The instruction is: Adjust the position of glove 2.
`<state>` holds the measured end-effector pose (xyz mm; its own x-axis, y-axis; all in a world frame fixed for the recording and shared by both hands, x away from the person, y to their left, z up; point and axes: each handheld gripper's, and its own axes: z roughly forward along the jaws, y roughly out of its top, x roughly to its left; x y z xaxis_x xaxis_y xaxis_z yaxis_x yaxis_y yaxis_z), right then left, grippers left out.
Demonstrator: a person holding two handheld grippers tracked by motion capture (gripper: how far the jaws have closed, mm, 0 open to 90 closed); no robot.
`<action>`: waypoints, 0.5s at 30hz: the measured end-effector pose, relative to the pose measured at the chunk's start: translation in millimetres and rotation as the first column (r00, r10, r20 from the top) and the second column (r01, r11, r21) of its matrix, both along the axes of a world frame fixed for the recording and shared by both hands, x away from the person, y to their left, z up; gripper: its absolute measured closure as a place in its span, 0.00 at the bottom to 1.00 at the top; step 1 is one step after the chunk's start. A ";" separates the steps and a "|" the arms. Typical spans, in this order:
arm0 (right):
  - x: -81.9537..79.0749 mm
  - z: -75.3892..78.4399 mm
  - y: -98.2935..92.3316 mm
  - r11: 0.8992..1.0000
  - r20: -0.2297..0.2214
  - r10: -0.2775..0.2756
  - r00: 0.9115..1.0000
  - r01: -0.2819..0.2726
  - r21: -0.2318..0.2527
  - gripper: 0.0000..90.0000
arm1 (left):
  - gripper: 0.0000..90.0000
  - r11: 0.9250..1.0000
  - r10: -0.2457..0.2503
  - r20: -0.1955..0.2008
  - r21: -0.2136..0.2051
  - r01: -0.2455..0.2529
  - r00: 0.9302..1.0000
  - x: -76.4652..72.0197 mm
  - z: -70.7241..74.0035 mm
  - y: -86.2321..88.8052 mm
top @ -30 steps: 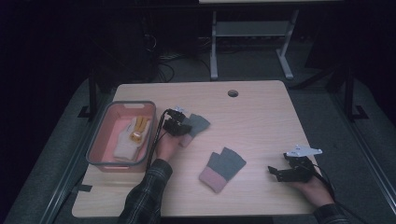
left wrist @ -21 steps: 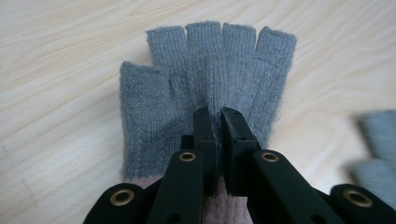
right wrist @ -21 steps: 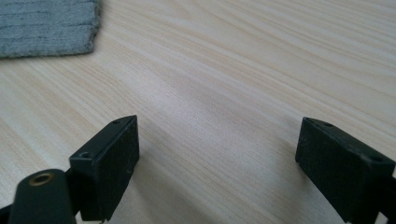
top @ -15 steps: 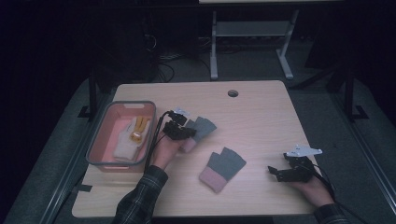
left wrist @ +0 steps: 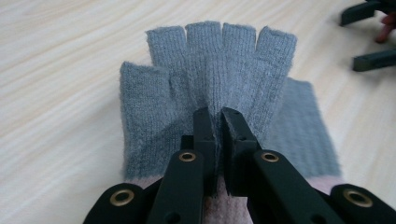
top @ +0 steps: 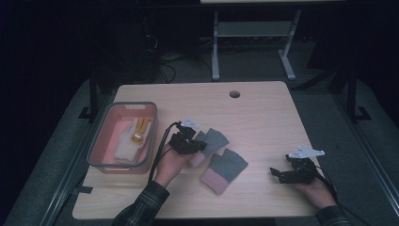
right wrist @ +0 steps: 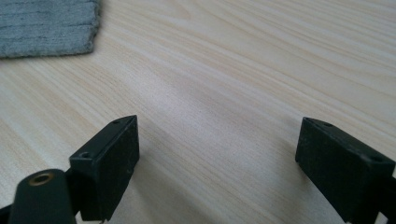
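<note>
A grey fingerless glove with a pink cuff (top: 215, 140) (left wrist: 210, 65) hangs just above the table with my left gripper (top: 200, 144) (left wrist: 218, 114) shut on its palm. Its finger stubs point away from the jaws. A second, matching glove (top: 225, 169) (left wrist: 303, 126) lies flat on the wooden table (top: 263, 117), right beside and partly under the held one. My right gripper (top: 276, 173) (right wrist: 217, 149) rests low over bare wood near the table's right front, open, nothing between its fingers. A corner of the flat glove (right wrist: 46, 25) lies beyond it.
A pink plastic bin with a grey rim (top: 99, 141) stands at the table's left, with a white and yellow glove (top: 131, 139) inside. A cable hole (top: 234, 94) sits near the far edge. The left gripper's cable (top: 160, 150) trails beside the bin.
My left gripper has carried the grey glove to the right and slightly up, closer to the flat glove. The right hand has stayed still.
</note>
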<state>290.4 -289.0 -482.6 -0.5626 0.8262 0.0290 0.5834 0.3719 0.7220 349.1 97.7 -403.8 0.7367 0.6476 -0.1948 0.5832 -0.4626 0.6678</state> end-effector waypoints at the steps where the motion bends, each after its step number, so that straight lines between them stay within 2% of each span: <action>1: 0.0 0.0 0.0 1.000 0.001 0.001 1.000 -0.001 0.000 0.14 | 0.95 1.000 -0.008 0.000 0.004 0.008 1.000 -3.6 0.5 -2.7; 7: 0.0 0.0 -0.1 1.000 0.000 0.001 1.000 -0.001 0.000 0.14 | 0.95 0.999 -0.049 -0.016 0.021 0.049 0.999 -19.1 -3.2 -21.0; 15: -0.1 0.1 0.0 1.000 -0.002 -0.001 1.000 0.001 0.001 0.14 | 0.94 0.995 -0.080 -0.040 0.060 0.082 0.996 -25.1 -13.9 -42.4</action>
<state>290.3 -288.9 -482.5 -0.5620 0.8266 0.0305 0.5848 0.3710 0.7214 324.1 55.3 -417.7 0.7802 0.5977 -0.1846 0.5660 -0.5489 0.6152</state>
